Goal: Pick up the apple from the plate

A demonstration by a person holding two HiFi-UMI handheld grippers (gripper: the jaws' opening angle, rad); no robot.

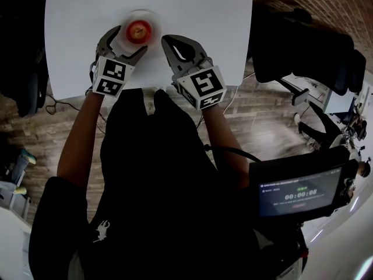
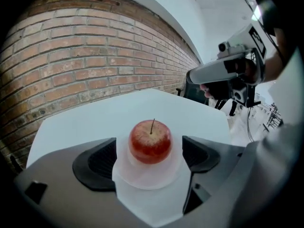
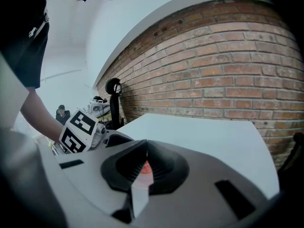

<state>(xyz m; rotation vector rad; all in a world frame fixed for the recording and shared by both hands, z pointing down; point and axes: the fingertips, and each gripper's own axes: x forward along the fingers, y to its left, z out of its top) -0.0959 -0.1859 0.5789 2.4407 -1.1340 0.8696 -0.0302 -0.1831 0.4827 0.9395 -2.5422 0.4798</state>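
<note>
While apple [image 2: 150,141] sits on plate [image 2: 142,180], left gripper [image 2: 149,152] straddles it wide open, untouching, ready for grasp; right gripper [image 3: 142,167] closed, empty, spare.

I'm seeing the apple [image 2: 151,140] showing red with yellowish flecks and a dark stem. The plate [image 2: 142,177] is reading frosted white, and the table [image 1: 192,16] plain white. The left gripper [image 1: 124,44] and right gripper [image 1: 169,44] are both showing grey shells, black ribbed pads and black-and-white square markers. The brick wall [image 2: 95,56] is coming through red-brown with pale mortar lines. The floor [image 1: 58,133] is looking like brown wood planks.
</note>
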